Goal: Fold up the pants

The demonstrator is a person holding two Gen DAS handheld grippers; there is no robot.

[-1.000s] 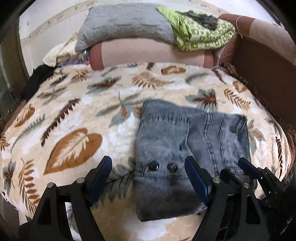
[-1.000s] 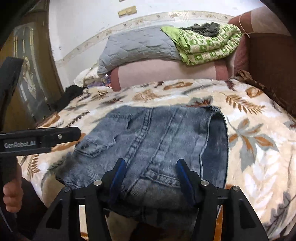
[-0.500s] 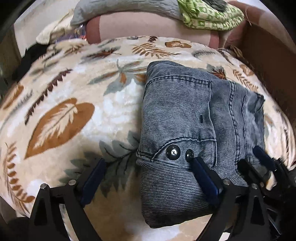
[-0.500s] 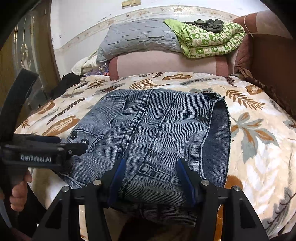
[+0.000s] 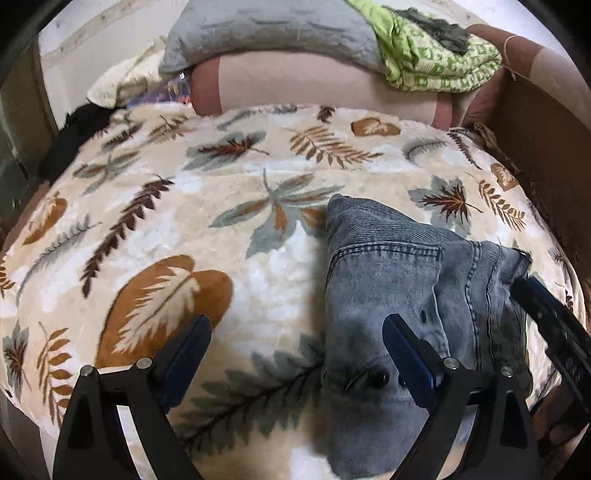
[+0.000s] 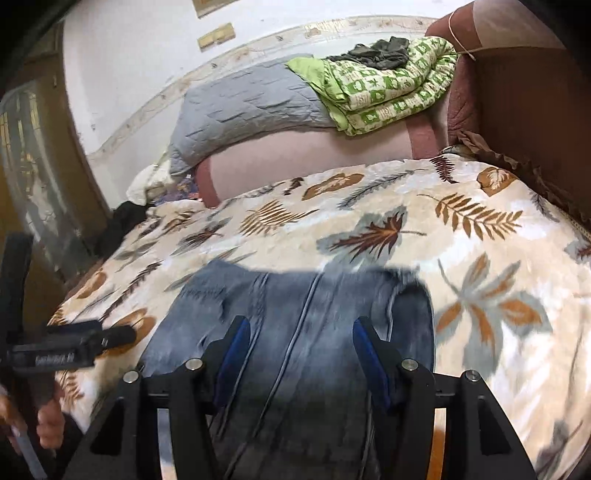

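Note:
The folded grey-blue denim pants (image 5: 406, 295) lie in a compact bundle near the front edge of the leaf-patterned bed blanket (image 5: 221, 229). My left gripper (image 5: 295, 354) is open and empty; its right finger rests beside the bundle's buttoned waistband and its left finger is over bare blanket. My right gripper (image 6: 301, 354) is open, its jaws straddling the near part of the pants (image 6: 306, 306) low over the cloth, gripping nothing. The right gripper's fingers also show at the right edge of the left wrist view (image 5: 546, 314).
A grey pillow (image 5: 273, 29) and a green patterned quilt (image 5: 436, 62) lie on a pink bolster (image 5: 325, 85) at the bed's far end. A brown headboard (image 5: 546, 122) runs along the right. Dark cloth (image 5: 74, 136) lies at the far left edge.
Both grippers have pulled back toward the near edge and tilted up. The pants bundle now sits lower in both views and to the right in the left wrist view.

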